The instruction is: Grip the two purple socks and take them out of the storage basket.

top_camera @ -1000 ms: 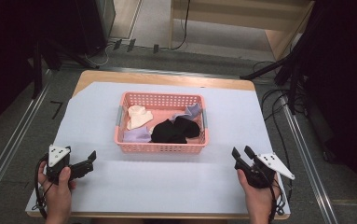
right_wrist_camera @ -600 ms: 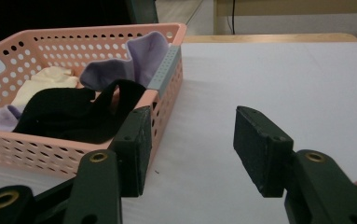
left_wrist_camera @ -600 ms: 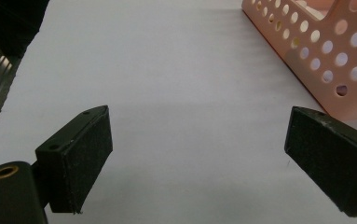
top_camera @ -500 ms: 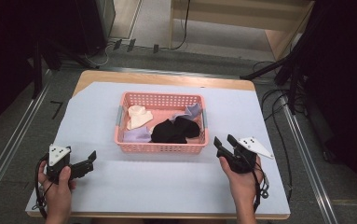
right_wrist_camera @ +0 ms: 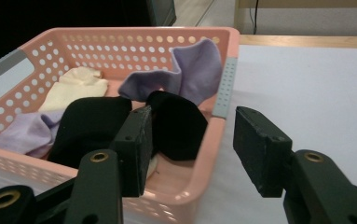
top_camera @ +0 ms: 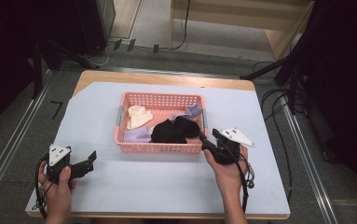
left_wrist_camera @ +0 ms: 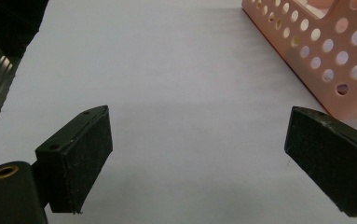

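A pink perforated basket (top_camera: 160, 97) stands mid-table with socks in it: a cream one (top_camera: 139, 116), a black pair (top_camera: 174, 130), a lavender one (top_camera: 136, 136) and a purple one (top_camera: 192, 111). My right gripper (top_camera: 209, 136) is open at the basket's near right corner. In the right gripper view its jaws (right_wrist_camera: 192, 144) straddle the basket's rim (right_wrist_camera: 223, 88), with one black pad (right_wrist_camera: 136, 147) inside by the black sock (right_wrist_camera: 176, 121) and nothing gripped. My left gripper (top_camera: 90, 160) is open over the sheet, left of the basket, and its jaws (left_wrist_camera: 204, 158) are wide apart and empty.
A pale blue sheet (top_camera: 167, 182) covers the wooden table. The basket's corner (left_wrist_camera: 316, 42) lies ahead and right of the left gripper. Metal rails run along both table sides, and cables (top_camera: 283, 100) lie on the floor at the right.
The right gripper has moved left and forward from the table's right edge up to the basket's near right corner. The left gripper has stayed in place.
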`<action>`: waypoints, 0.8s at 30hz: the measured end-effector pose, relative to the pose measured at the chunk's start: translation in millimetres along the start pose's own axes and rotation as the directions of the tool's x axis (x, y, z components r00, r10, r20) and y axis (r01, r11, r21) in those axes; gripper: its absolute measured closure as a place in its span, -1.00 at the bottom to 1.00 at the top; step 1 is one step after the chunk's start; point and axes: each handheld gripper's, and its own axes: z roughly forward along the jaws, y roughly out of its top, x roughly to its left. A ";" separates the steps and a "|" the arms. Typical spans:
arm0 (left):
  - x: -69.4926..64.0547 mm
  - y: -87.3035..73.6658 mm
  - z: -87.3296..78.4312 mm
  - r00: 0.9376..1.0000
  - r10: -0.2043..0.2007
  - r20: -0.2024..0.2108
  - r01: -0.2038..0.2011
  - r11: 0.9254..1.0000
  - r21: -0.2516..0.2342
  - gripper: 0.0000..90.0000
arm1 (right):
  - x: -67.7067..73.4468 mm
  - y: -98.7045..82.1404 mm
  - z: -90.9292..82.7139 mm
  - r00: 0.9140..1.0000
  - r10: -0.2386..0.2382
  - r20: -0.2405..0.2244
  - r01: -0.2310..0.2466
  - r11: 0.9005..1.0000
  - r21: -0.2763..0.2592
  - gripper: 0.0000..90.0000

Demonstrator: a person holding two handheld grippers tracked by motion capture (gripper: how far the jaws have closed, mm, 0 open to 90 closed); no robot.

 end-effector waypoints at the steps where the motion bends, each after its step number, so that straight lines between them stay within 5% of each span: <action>1: 0.0 0.0 0.0 1.000 0.000 0.000 0.000 1.000 0.000 -0.82 | 2.3 0.6 1.0 1.000 0.008 0.000 -0.008 1.000 0.006 0.07; 24: 0.0 0.0 0.0 1.000 0.000 0.000 0.000 1.000 0.000 -0.82 | 66.2 12.2 50.4 0.995 -0.031 -0.099 0.041 0.995 0.096 0.38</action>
